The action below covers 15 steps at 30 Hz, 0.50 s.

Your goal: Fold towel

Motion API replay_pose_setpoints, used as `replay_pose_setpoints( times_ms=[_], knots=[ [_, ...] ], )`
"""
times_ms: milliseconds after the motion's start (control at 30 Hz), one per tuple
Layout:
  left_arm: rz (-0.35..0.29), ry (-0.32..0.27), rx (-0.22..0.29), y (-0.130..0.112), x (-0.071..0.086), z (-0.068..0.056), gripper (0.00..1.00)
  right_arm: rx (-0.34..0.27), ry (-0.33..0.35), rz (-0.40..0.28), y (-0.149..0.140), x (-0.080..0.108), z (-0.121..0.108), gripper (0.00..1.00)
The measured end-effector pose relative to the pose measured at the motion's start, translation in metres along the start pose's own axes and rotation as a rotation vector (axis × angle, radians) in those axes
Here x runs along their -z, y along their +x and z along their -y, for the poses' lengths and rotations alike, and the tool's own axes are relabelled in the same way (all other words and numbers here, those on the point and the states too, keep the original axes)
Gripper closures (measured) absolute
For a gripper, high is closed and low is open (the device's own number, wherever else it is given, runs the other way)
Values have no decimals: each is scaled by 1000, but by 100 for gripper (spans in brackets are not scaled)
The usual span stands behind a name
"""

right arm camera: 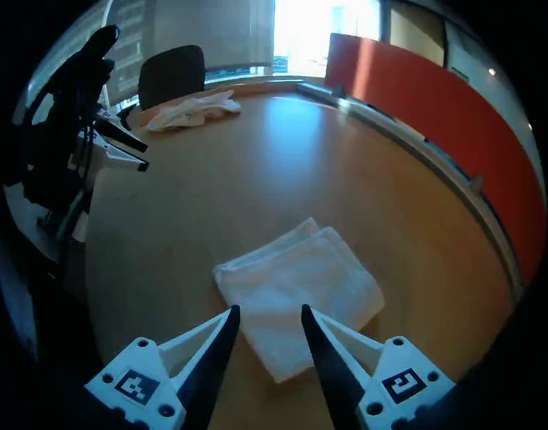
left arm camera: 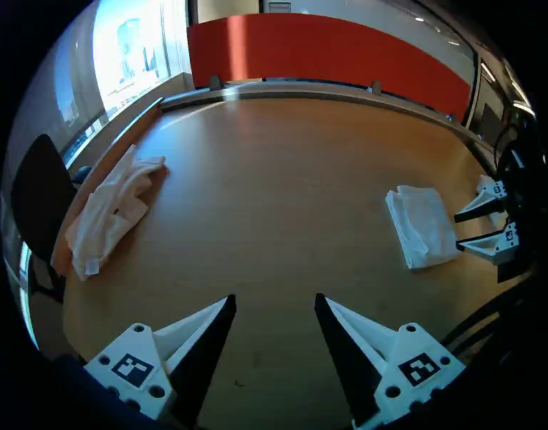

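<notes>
Nearest me, my right gripper (right arm camera: 268, 309): jaws part open, empty, at the folded white towel (right arm camera: 302, 290) by the table (right arm camera: 274, 172) edge. My left gripper (left arm camera: 274, 296) is wide open, empty. The crumpled towel (left arm camera: 109, 211) on the window-side edge looks soft, limp, light; I'd pinch two corners.

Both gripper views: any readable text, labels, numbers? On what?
No readable words or numbers anywhere.
left gripper: black-and-white square markers on both fingers, patterns only, no letters.
right gripper: same markers, no letters.
crumpled towel: possible small tag at its near end, too small to read.
folded towel: no print visible.
</notes>
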<state>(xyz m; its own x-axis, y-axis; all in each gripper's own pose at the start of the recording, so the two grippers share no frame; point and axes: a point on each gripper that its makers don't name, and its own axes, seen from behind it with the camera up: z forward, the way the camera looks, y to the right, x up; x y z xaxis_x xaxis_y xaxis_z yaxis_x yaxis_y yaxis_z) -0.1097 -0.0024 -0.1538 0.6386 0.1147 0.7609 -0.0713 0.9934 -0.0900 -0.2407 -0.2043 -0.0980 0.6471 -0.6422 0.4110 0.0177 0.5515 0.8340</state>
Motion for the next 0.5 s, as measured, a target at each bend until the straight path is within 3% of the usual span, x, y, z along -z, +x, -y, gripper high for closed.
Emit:
replay_pose_setpoints(
  times_ms=[500],
  knots=[
    [3, -3, -11, 1, -1, -2, 19, -70, -40, 77, -54, 9, -8, 35]
  ],
)
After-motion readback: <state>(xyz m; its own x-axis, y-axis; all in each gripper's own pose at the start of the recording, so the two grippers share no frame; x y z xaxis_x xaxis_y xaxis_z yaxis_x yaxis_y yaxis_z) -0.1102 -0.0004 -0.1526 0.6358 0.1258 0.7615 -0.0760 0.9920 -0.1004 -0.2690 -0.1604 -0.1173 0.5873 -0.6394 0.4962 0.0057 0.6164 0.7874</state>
